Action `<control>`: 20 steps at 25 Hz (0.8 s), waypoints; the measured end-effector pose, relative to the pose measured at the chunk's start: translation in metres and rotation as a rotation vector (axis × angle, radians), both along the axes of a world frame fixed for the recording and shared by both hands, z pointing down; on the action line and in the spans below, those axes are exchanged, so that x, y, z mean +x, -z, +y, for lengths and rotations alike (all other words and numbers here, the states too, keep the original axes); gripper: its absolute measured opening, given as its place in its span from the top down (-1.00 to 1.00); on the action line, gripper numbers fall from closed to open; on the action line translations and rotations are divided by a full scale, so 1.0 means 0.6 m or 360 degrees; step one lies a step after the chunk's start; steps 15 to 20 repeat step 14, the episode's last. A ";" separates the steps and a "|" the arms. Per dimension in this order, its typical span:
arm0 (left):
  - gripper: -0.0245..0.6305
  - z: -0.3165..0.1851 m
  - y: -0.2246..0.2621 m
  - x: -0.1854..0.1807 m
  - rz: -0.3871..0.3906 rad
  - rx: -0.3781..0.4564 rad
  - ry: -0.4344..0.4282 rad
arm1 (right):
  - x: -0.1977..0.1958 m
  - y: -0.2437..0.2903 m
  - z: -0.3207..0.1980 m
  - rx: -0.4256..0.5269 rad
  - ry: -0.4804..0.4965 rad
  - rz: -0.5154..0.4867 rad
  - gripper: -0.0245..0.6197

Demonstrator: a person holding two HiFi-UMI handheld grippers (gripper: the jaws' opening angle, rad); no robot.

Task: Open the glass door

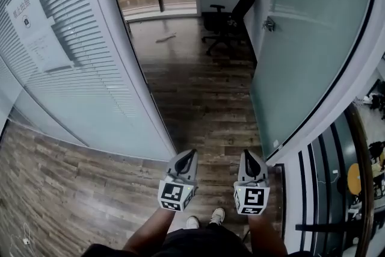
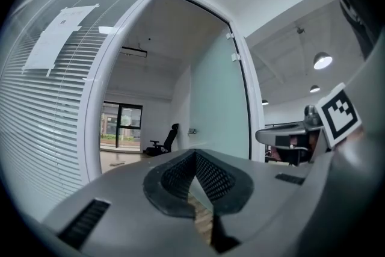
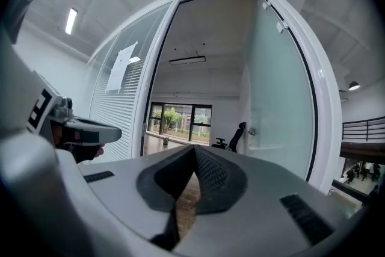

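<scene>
The frosted glass door [image 1: 313,39] stands swung wide into the room at the right, its handle [image 1: 269,24] untouched; the opening looks done. The left gripper [image 1: 189,156] and right gripper [image 1: 248,158], both pressed together on nothing, hover at the doorway

Frosted pale green on the door [image 1: 313,39]; brown wood-grain planks on the floor [image 1: 204,99]; white horizontal slats on the blinds [image 1: 72,69]; black on the chair [image 1: 240,6]; grey on the left gripper [image 1: 189,157] and right gripper [image 1: 248,157], black cross-hatched jaws, black-and-white square markers [image 1: 174,195].
</scene>
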State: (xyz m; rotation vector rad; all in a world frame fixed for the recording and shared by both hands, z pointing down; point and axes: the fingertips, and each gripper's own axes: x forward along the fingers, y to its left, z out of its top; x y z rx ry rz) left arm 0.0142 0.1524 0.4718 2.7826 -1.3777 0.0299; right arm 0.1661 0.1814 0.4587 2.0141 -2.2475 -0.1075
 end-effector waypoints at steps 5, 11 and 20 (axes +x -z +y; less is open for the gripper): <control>0.93 0.039 -0.013 -0.030 0.0007 0.0016 -0.0003 | -0.024 -0.019 0.038 0.0009 -0.0002 0.0004 0.88; 0.93 0.052 -0.002 -0.079 -0.0015 -0.0025 -0.0053 | -0.077 -0.003 0.049 -0.0008 0.0011 0.0007 0.88; 0.93 0.055 -0.008 -0.100 0.0007 -0.0004 -0.0046 | -0.108 -0.005 0.057 0.0008 0.0035 0.0019 0.88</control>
